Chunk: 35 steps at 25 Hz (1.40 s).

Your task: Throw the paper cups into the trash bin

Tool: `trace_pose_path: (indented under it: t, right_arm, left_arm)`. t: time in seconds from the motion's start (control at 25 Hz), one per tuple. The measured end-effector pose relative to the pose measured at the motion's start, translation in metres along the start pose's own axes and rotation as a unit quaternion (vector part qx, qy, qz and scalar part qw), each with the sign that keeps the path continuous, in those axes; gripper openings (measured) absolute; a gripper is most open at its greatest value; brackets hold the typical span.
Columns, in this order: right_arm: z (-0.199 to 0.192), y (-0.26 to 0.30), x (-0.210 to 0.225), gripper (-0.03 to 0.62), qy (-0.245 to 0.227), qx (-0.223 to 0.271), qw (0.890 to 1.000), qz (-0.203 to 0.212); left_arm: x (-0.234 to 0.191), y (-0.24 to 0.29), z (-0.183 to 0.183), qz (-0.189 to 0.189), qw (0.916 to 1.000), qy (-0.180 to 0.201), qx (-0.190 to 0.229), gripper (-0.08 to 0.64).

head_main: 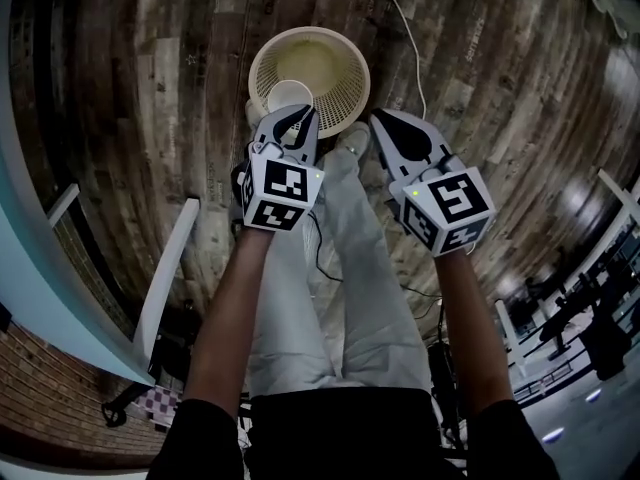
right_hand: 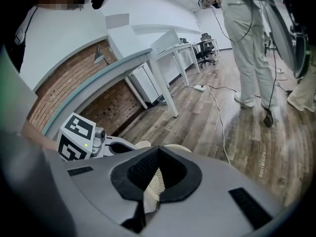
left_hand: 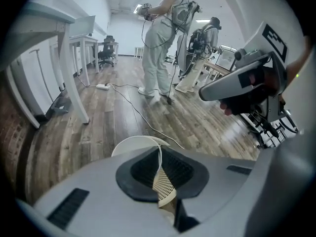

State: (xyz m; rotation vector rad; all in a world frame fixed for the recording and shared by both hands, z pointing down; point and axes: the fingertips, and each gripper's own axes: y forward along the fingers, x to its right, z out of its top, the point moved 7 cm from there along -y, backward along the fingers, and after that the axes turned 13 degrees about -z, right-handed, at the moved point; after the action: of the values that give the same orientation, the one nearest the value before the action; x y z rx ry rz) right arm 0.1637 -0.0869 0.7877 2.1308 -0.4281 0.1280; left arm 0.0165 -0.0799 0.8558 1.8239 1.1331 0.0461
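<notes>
Seen from the head down, two bare forearms reach toward a plank floor (head_main: 130, 118), each hand carrying a grey gripper with a marker cube on its back. A round cream mesh trash bin (head_main: 345, 43) stands on the floor at the 12 o'clock part of the view, its mouth open to the camera.

The left gripper (head_main: 297, 116) points at the 7 o'clock edge of the bin. Its jaws are clenched on the thin wall of a white paper cup (head_main: 290, 96). In the left gripper view the cup's wall runs down between the two black pads, and the curved rim arcs off toward 10 o'clock. The cup shows open end up, over the inside of the bin just within that 7 o'clock edge. How high above the bin it hangs cannot be told.

The right gripper (head_main: 385, 121) sits at the 4 o'clock side of the bin, well beside the left one and not touching it. In the right gripper view its jaws are closed together with nothing between them, and bin mesh shows through the slit below the pads.

The person's pale trousers (head_main: 345, 258) fill the space between the arms. A thin white cable (head_main: 405, 28) trails over the floor at 1 o'clock of the bin. In the gripper views another person (left_hand: 158, 48) stands farther off on the floor.
</notes>
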Motion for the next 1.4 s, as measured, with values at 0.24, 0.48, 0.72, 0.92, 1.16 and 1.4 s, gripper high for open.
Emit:
trace_pose_path:
  t: [0.24, 0.48, 0.72, 0.92, 1.16, 1.4]
  right_arm:
    - [-0.018, 0.024, 0.002, 0.005, -0.009, -0.014, 1.0, 0.006]
    - [-0.039, 0.046, 0.003, 0.005, -0.017, -0.032, 0.999, 0.014]
    - [-0.055, 0.062, 0.0, 0.005, -0.03, -0.051, 0.998, 0.015]
    - [-0.063, 0.066, 0.002, 0.005, -0.036, -0.065, 0.997, 0.021]
    - [-0.064, 0.072, 0.011, 0.005, -0.033, -0.07, 0.997, 0.014]
    - [-0.061, 0.074, 0.014, 0.005, -0.023, -0.069, 0.997, 0.018]
  left_arm:
    - [-0.014, 0.021, -0.027, 0.01, 0.9999, -0.008, -0.01, 0.025]
    - [-0.023, 0.047, -0.045, 0.016, 0.9997, -0.011, -0.014, 0.025]
    - [-0.036, 0.066, -0.059, 0.022, 0.9994, -0.008, -0.024, 0.025]
    - [-0.041, 0.074, -0.062, 0.03, 0.999, -0.007, -0.032, 0.026]
    - [-0.046, 0.078, -0.067, 0.03, 0.9991, -0.019, -0.021, 0.026]
    - [-0.044, 0.077, -0.067, 0.019, 0.9995, -0.023, 0.0, 0.026]
